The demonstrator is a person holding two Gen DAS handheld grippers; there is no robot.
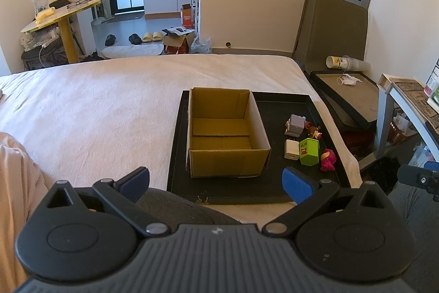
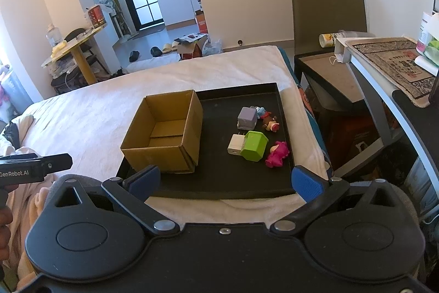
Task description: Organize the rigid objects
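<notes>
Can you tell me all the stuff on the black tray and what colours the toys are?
cardboard box: one, brown, open and empty, left part of the tray
black tray: one, on the white bed cover
grey block toy: one, far right part of the tray
small figures: two or so, brownish and blue, beside the grey toy; too small to tell apart
white charger plug: one, touching the green toy
green block toy: one, tipped over, near right part
pink figure: one, right of the green toy
left gripper: black with blue pads, jaws open, empty
right gripper: the same, jaws open, empty
</notes>
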